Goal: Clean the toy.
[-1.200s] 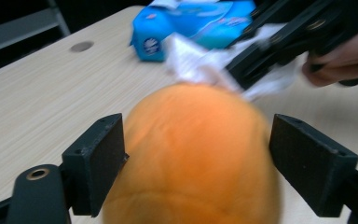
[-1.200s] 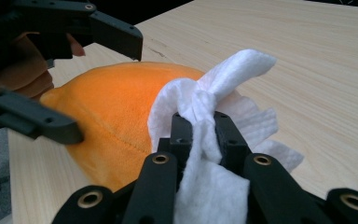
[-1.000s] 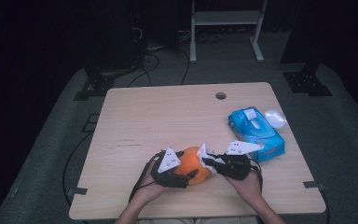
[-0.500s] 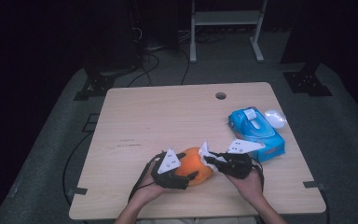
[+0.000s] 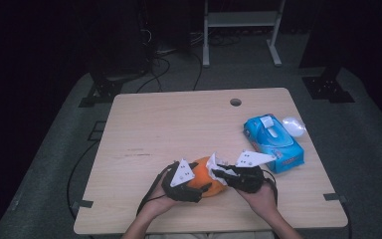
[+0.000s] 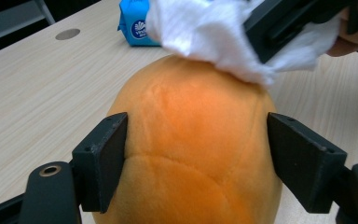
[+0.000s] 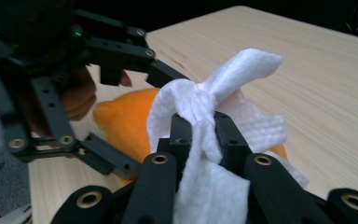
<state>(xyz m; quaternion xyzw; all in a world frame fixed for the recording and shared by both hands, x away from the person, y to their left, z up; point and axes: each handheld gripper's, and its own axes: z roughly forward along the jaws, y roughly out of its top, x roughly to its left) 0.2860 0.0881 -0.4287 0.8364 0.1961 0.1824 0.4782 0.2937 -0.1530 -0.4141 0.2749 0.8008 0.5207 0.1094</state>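
Two grippers, one orange fruit, one tissue

Right gripper (image 7: pixel 199 126) is clamped tight on one white tissue (image 7: pixel 205 186), pressing it on top of the orange fruit (image 6: pixel 196 140); left gripper (image 6: pixel 196 163) squeezes that fruit from both sides, near the table's (image 5: pixel 179 124) front edge. One blue tissue pack (image 5: pixel 273 142) sits by the right edge

In the left gripper view, the orange soft toy (image 6: pixel 196 149) runs off the bottom edge, and the white tissue (image 6: pixel 214 32) covers its far end. The blue tissue pack (image 6: pixel 137 25) is cut by the top edge, its print too small to read. From above, both grippers hide most of the toy near the table's (image 5: pixel 179 124) front edge.
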